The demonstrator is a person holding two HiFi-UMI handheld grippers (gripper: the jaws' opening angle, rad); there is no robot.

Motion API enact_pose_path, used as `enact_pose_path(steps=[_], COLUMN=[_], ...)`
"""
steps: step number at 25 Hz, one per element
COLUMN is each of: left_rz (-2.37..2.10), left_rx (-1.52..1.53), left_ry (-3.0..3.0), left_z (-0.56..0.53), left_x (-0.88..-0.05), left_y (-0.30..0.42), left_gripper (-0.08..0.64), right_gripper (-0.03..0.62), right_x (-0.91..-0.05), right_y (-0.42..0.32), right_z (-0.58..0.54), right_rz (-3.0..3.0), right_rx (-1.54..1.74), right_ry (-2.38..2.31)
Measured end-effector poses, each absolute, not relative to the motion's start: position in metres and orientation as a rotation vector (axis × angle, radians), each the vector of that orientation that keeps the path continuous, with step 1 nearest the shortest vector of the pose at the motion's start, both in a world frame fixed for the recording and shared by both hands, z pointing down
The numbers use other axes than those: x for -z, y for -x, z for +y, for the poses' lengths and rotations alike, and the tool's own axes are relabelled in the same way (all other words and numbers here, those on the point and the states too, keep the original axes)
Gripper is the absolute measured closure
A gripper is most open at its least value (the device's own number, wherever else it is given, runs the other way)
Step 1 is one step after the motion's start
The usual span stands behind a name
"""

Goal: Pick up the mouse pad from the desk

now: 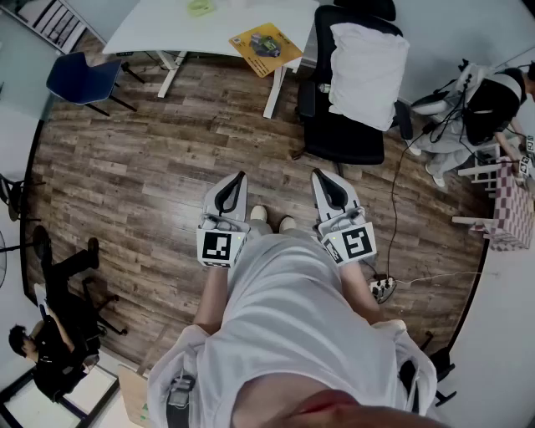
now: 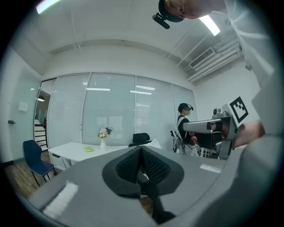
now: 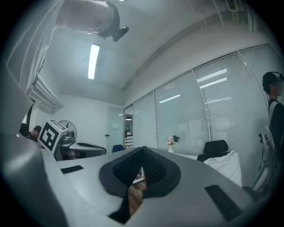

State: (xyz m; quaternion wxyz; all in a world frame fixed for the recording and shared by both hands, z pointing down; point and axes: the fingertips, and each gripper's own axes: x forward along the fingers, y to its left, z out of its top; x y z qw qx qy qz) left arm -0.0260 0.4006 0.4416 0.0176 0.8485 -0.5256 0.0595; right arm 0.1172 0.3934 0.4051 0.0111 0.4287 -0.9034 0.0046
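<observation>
Closed left claw point(image 1: 241, 176) beside closed right claw point(image 1: 317, 175).

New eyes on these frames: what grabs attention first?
The left gripper and the right gripper, jaws shut and empty, are held side by side over the wood floor. The yellow mouse pad lies well ahead, untouched, overhanging a corner of the white desk. Right of it stands a black chair with a white cushion.

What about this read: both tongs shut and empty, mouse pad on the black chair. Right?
No. The mouse pad lies on the white desk, at its corner, not on the black chair; the head view shows it. The left tongs and right tongs are shut and empty, as stated.
</observation>
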Motion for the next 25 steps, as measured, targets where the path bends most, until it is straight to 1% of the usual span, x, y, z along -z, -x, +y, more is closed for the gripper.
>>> enact_pose_path(steps=[10, 20, 25], left_rz=[-1.681, -1.686, -1.647], left_rx=[-0.188, -0.164, -0.177], left_ry=[-2.603, -2.575, -2.578], left_z=[0.378, 0.340, 0.308], left_x=[-0.448, -0.457, -0.467], left_y=[0.066, 0.106, 0.115], left_gripper=[0.563, 0.563, 0.563], right_gripper=[0.591, 0.592, 0.592], right_x=[-0.408, -0.439, -0.461], right_y=[-0.081, -0.086, -0.090], right_z=[0.362, 0.314, 0.293], right_rz=[-2.845, -2.717, -2.656], right_rx=[-0.029, -0.172, -0.242], right_ry=[-1.299, -1.416, -1.454])
